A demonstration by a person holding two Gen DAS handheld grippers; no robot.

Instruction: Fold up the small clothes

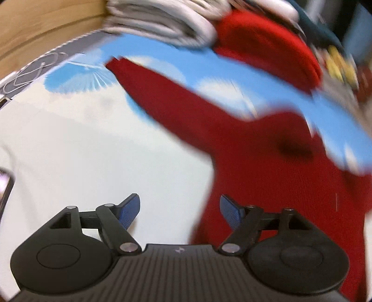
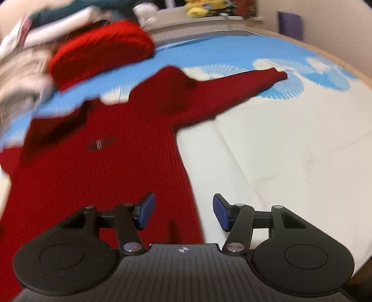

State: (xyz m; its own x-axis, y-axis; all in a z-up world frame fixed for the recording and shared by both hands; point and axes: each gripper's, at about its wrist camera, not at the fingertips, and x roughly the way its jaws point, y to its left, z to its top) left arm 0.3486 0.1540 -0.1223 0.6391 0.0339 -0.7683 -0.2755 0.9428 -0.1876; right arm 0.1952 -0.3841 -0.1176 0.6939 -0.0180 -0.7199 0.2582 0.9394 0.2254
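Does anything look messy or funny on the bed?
A bit. The red knitted sweater lies spread out unfolded, one sleeve stretched sideways over the blue and white patterned cover. Behind it a folded red knit sits beside a heap of pale clothes. Both views are blurred, so no damage can be judged.

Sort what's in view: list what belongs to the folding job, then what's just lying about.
For the job:
- flat-spread red knitted sweater
- folded red knitted garment
- stack of folded white clothes

Lying about:
- blue and white patterned bedsheet
- yellow plush toys
- purple box
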